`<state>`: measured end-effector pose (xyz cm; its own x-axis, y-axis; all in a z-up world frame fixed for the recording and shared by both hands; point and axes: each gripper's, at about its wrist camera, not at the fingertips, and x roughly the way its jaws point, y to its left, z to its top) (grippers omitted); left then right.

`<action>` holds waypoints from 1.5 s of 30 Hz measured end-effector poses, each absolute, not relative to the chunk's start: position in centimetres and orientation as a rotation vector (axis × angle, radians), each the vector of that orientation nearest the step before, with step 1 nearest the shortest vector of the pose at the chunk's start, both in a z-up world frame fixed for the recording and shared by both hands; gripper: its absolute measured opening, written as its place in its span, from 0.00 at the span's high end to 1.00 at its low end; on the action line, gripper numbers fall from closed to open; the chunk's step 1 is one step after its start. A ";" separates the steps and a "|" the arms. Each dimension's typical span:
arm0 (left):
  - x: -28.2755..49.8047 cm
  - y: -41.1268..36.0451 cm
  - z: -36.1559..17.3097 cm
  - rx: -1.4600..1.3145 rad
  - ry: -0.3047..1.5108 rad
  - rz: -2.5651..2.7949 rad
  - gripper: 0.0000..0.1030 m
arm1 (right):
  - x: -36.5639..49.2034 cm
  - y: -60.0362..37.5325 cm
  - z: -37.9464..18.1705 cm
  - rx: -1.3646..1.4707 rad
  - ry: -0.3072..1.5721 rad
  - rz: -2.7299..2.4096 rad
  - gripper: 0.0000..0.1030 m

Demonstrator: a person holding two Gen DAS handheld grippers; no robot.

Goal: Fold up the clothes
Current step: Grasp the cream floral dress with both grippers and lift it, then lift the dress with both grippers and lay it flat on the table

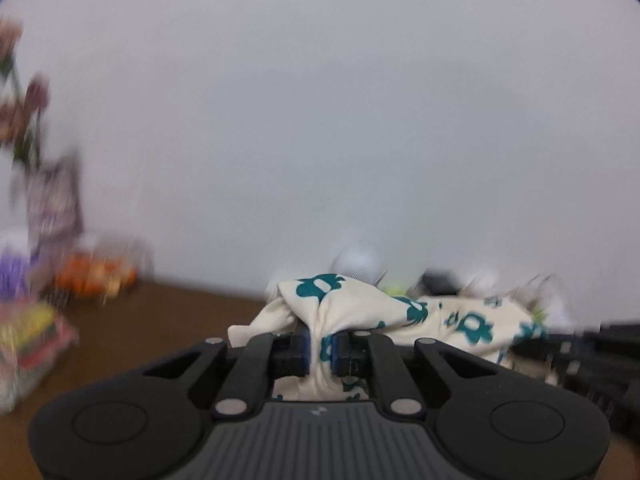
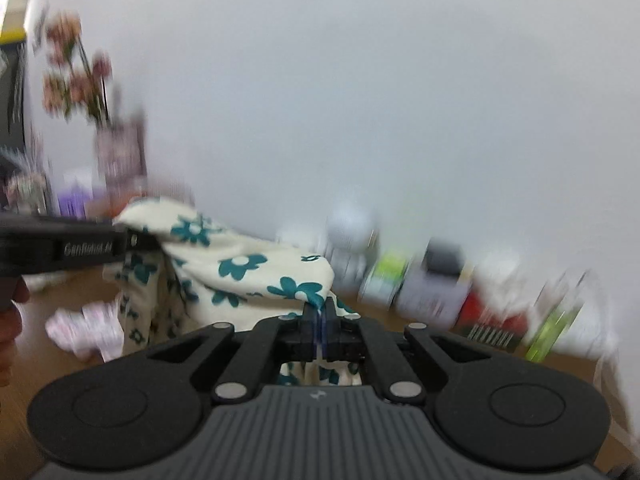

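Observation:
A cream garment with teal flowers (image 1: 448, 312) hangs lifted above the brown table (image 1: 160, 320). My left gripper (image 1: 321, 350) is shut on a bunched part of it. My right gripper (image 2: 320, 330) is shut on another edge of the same garment (image 2: 240, 268). In the right wrist view the left gripper (image 2: 136, 240) comes in from the left, holding the cloth's upper corner, so the fabric spans between the two grippers and drapes down. Both views are motion-blurred.
A small pink-white cloth (image 2: 88, 332) lies on the table at left. Flowers in a vase (image 2: 116, 148) and boxes (image 1: 36, 332) stand at the left. Bottles and packages (image 2: 440, 288) line the white wall at the back right.

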<state>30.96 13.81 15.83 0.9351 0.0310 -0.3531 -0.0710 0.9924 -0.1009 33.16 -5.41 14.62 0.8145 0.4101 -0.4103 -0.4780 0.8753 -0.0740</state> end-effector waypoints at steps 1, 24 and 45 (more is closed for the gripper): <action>29.8 13.2 17.4 -0.098 0.318 0.021 0.92 | 32.1 -6.5 16.5 -0.171 0.350 0.476 0.99; 8.1 5.2 7.4 -0.023 0.660 -0.430 0.08 | 16.0 -25.0 7.6 0.012 0.855 0.726 0.28; 27.1 5.7 -0.2 -0.238 0.835 -0.251 0.48 | 37.9 -14.0 -0.1 0.207 0.999 0.544 0.53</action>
